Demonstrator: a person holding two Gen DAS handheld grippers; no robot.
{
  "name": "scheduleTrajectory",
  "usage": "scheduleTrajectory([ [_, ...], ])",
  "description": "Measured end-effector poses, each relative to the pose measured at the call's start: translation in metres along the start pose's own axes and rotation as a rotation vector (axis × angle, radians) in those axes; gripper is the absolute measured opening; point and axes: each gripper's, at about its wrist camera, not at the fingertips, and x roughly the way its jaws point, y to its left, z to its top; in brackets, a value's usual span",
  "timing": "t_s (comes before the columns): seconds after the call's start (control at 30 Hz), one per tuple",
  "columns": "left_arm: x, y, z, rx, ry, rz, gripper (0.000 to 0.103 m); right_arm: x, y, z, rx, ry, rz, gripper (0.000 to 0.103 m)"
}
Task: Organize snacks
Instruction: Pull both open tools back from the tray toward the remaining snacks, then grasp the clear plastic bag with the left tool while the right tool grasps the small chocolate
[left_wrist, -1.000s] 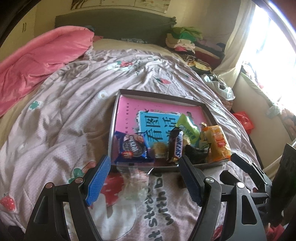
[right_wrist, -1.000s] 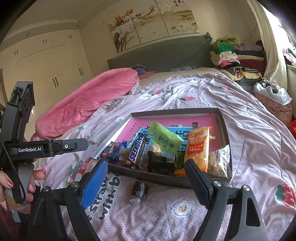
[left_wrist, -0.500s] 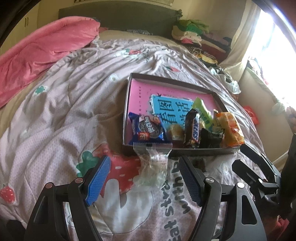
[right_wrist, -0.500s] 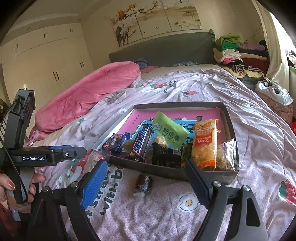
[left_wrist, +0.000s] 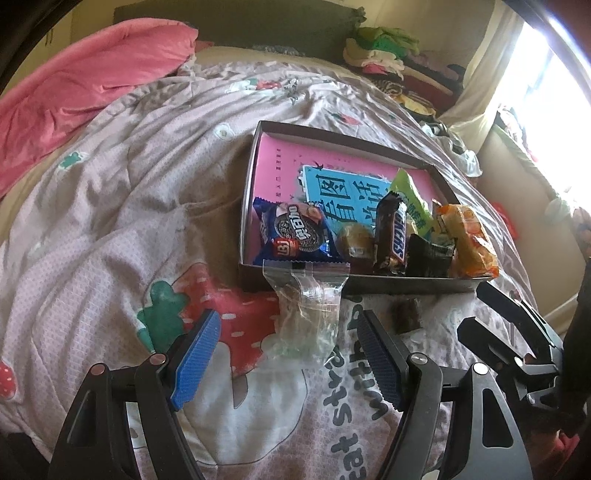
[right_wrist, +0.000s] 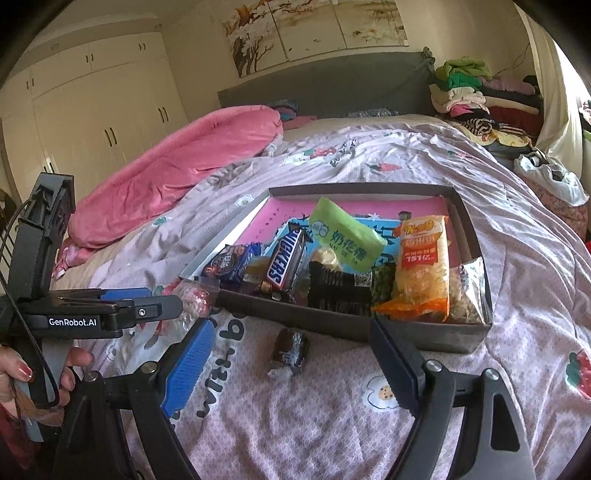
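Observation:
A shallow dark box (left_wrist: 406, 286) (right_wrist: 436, 338) lies on the bed, holding an Oreo pack (left_wrist: 295, 232), a Snickers bar (left_wrist: 393, 232) (right_wrist: 286, 258), a green pack (right_wrist: 347, 236), an orange pack (right_wrist: 423, 266) and other snacks. A clear plastic packet (left_wrist: 308, 314) lies just in front of the box, between the fingers of my open left gripper (left_wrist: 286, 354). A small dark wrapped candy (right_wrist: 290, 349) (left_wrist: 406, 315) lies on the quilt before the box, ahead of my open right gripper (right_wrist: 291, 365). Both grippers are empty.
The bed has a pink strawberry-print quilt (left_wrist: 110, 221) and a pink blanket (right_wrist: 177, 166) at the left. Piled clothes (right_wrist: 469, 96) sit at the headboard's right. The left gripper's body (right_wrist: 92, 314) shows at the left of the right wrist view.
Both grippers have moved closer to the quilt and box. The clear packet now sits between the left fingers, and the dark candy is nearer the right gripper.

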Motion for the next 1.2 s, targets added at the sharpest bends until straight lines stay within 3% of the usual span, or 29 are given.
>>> scheduleTrajectory([
  [0.33, 0.011, 0.002, -0.001, -0.006, 0.025, 0.004, 0.077, 0.02, 0.001, -0.007, 0.009, 0.074, -0.016, 0.085],
  [0.6, 0.018, 0.002, -0.002, -0.008, 0.041, -0.004, 0.077, 0.034, 0.007, -0.01, -0.007, 0.113, -0.015, 0.077],
  [1.03, 0.026, 0.002, -0.002, -0.014, 0.048, -0.027, 0.077, 0.056, 0.01, -0.013, 0.006, 0.154, 0.0, 0.05],
  [1.2, 0.027, 0.002, -0.003, -0.013, 0.046, -0.036, 0.077, 0.061, 0.008, -0.014, 0.004, 0.163, -0.008, 0.045],
])
